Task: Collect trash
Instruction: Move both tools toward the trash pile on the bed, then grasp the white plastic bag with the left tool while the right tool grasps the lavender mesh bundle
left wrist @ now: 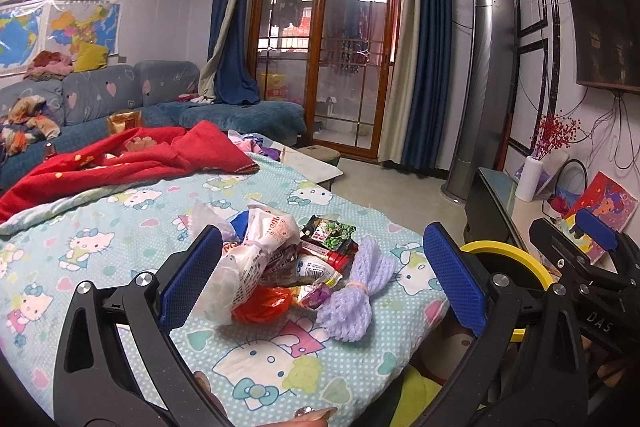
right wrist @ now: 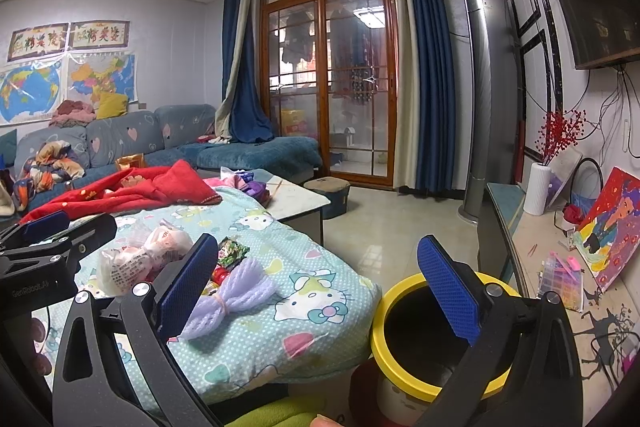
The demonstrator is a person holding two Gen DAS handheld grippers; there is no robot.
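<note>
Left gripper (left wrist: 320,275) fingers spread around the trash pile (left wrist: 280,259) on the quilt (left wrist: 120,247); right gripper (right wrist: 316,291) fingers spread, empty, above the yellow-rimmed bin (right wrist: 400,379)

A blue sofa (left wrist: 100,95) with heart-print covers runs along the left wall under two maps (right wrist: 68,87) – a yellow cushion (left wrist: 90,57) sits on its back. A red blanket (left wrist: 120,155) lies crumpled on the Hello Kitty quilt (left wrist: 120,227). Blue curtains (right wrist: 424,67) flank wood-framed glass doors (right wrist: 340,79). A grey tower air conditioner (right wrist: 490,99) stands near a white vase (right wrist: 538,189) of red berries – beside it leans a colourful painting (right wrist: 612,223).
</note>
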